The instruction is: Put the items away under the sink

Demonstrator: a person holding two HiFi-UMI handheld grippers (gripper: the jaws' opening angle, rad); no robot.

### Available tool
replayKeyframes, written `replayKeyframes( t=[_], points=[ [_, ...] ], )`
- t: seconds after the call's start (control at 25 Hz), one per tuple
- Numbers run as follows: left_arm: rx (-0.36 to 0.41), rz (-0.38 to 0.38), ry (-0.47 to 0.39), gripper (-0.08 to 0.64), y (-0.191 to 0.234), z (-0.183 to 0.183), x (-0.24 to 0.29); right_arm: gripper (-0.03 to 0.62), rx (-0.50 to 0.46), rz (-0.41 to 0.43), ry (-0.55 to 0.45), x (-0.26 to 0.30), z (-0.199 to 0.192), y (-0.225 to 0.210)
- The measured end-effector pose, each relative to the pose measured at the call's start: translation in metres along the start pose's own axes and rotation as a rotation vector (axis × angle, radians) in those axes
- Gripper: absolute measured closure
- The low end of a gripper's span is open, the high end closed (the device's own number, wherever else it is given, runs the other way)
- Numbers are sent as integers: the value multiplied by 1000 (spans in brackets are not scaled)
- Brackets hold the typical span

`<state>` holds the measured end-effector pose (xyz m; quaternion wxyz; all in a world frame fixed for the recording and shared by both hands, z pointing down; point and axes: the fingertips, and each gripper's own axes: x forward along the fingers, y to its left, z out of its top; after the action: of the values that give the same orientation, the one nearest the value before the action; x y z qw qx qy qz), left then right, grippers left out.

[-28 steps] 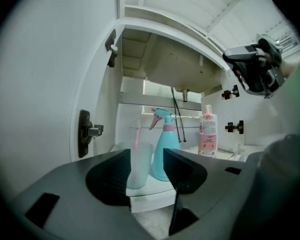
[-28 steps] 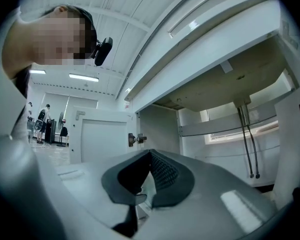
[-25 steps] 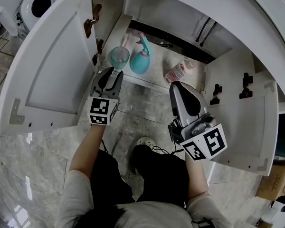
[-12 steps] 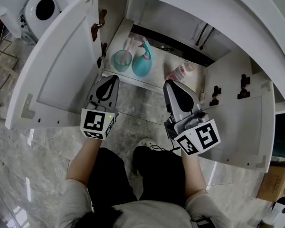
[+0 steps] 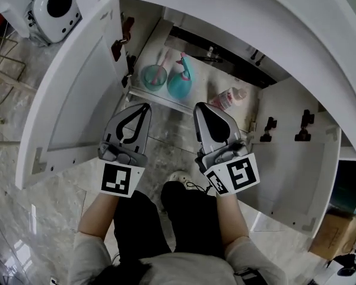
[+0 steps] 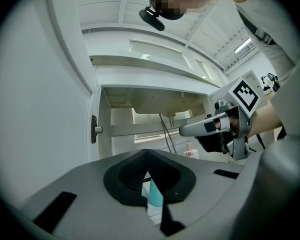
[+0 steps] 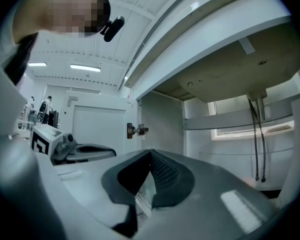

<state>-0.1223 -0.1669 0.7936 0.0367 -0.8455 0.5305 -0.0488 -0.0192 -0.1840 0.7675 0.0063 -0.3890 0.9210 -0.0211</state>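
Inside the open cabinet under the sink stand a teal cup [image 5: 152, 76] holding a pink toothbrush and a teal spray bottle [image 5: 179, 81]. A pink and white bottle [image 5: 227, 98] lies further right on the cabinet floor. My left gripper [image 5: 146, 106] hovers in front of the cabinet, shut and empty, short of the cup. Past its closed tips [image 6: 147, 152] I see the spray bottle [image 6: 154, 196]. My right gripper [image 5: 199, 106] is beside it, jaws together with nothing in them, and in its own view [image 7: 150, 152] it points into the cabinet.
Both white cabinet doors stand wide open, the left door [image 5: 71, 88] and the right door [image 5: 291, 153]. Two hoses [image 7: 257, 139] hang from the sink basin. A white round appliance [image 5: 56, 2] is on the marble floor at the far left. A cardboard box [image 5: 335, 233] sits at the right.
The left gripper's jaws were open near the cup and are now shut and empty. Both grippers have drawn back from the cabinet opening, the left one rising.
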Motion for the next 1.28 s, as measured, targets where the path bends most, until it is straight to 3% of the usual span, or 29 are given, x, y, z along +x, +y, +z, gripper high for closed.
replayKeyframes(
  t=[0.12, 0.36, 0.64, 0.92, 1.28],
  points=[
    [60, -23, 23, 552, 0, 23, 0, 581, -17, 14, 20, 9, 8, 2],
    [-74, 28, 92, 552, 6, 67, -12, 581, 35, 19, 57, 2, 47, 10],
    [-130, 35, 99, 552, -1, 143, -27, 581, 63, -6, 96, -28, 115, 19],
    [-156, 47, 101, 552, -9, 237, -45, 581, 74, -32, 108, -61, 200, 19],
    [-127, 55, 75, 552, 2, 365, -65, 581, 69, -31, 58, -76, 324, 24]
  ],
)
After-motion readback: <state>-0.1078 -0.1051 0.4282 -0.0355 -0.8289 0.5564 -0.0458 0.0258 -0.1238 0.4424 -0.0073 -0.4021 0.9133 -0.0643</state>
